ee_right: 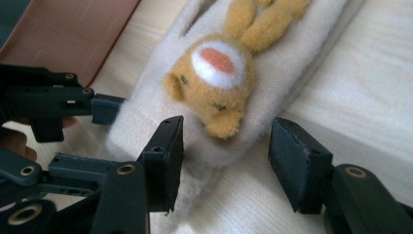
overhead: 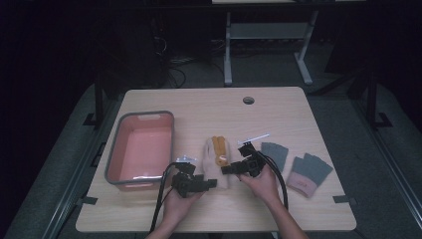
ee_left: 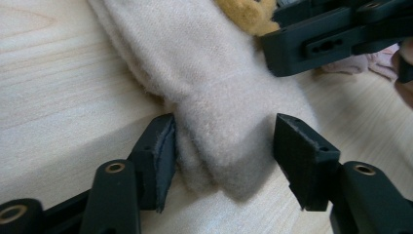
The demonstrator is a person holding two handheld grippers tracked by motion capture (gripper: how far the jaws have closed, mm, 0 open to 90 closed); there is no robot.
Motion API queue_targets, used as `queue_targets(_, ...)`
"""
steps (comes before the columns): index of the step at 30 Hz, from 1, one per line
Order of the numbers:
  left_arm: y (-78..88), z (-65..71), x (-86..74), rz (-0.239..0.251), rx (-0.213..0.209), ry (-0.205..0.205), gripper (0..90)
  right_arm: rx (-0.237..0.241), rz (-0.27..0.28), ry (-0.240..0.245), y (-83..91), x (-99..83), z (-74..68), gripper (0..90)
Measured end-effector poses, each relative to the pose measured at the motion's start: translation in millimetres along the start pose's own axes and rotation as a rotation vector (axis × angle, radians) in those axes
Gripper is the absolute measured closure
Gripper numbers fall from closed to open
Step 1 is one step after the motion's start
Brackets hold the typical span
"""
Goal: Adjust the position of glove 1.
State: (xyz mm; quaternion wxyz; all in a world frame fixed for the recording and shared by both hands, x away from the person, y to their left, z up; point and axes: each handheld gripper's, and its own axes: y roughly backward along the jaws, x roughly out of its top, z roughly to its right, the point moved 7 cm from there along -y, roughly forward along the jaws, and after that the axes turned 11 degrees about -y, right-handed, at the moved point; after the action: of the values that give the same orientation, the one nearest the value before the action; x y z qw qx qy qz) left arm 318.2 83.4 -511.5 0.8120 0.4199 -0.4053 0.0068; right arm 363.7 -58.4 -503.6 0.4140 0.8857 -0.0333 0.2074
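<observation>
Both grippers are spread: your left gripper (ee_left: 221,161) straddles the cream mitten (ee_left: 219,92) cuff (near worktop edge), your right gripper (ee_right: 224,163) its side, ready to pinch.

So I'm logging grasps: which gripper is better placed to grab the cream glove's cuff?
Left. The left gripper stands open around the cream glove cuff; the right gripper sits by the orange animal face.

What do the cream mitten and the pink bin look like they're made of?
The cream mitten looks like soft fleece or knit: fuzzy, matte nap, with a plush yellow animal on it. The pink bin looks like smooth molded plastic with a grey rim, faintly glossy.
</observation>
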Motion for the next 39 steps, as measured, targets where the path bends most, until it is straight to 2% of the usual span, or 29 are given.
queue_targets(3, -0.4, 0.3, -0.3, -0.004, -0.004, -0.012, 46.0, 0.026, 0.011, -0.044, -2.5, 0.8, 1.2, 46.8)
queue_targets(7, -1.0, 0.2, -0.2, -0.01, -0.019, -0.006, 51.2, 0.021, 0.015, -0.076, -10.1, 1.0, 1.6, 47.2)
queue_targets(12, -2.5, 0.9, 1.3, -0.022, -0.033, -0.013, 56.5, 0.09, 0.065, -0.153, -14.7, -2.4, 2.5, 57.0)
queue_targets(14, -3.1, 1.2, 2.1, -0.025, -0.042, -0.012, 58.3, 0.096, 0.077, -0.157, -16.5, -3.6, 2.8, 61.4)
queue_targets(17, -3.8, 0.4, 3.0, -0.02, -0.064, 0.007, 60.7, 0.131, 0.081, -0.209, -18.8, -5.7, 3.0, 69.4)
queue_targets(21, -3.7, 1.5, 3.8, -0.015, -0.08, 0.018, 64.2, 0.18, 0.074, -0.249, -19.7, -6.7, 6.4, 78.5)
queue_targets(23, -3.9, 0.6, 4.6, -0.009, -0.097, 0.036, 65.0, 0.183, 0.071, -0.249, -18.1, -6.3, 6.1, 80.8)
queue_targets(30, -2.8, -0.2, 6.6, 0.011, -0.127, 0.062, 67.0, 0.2, 0.078, -0.249, -14.0, -5.1, 5.4, 83.2)
queue_targets(39, 4.2, 4.0, 13.2, 0.035, -0.152, 0.047, 67.1, 0.219, 0.096, -0.24, -1.8, -2.7, -0.6, 83.7)
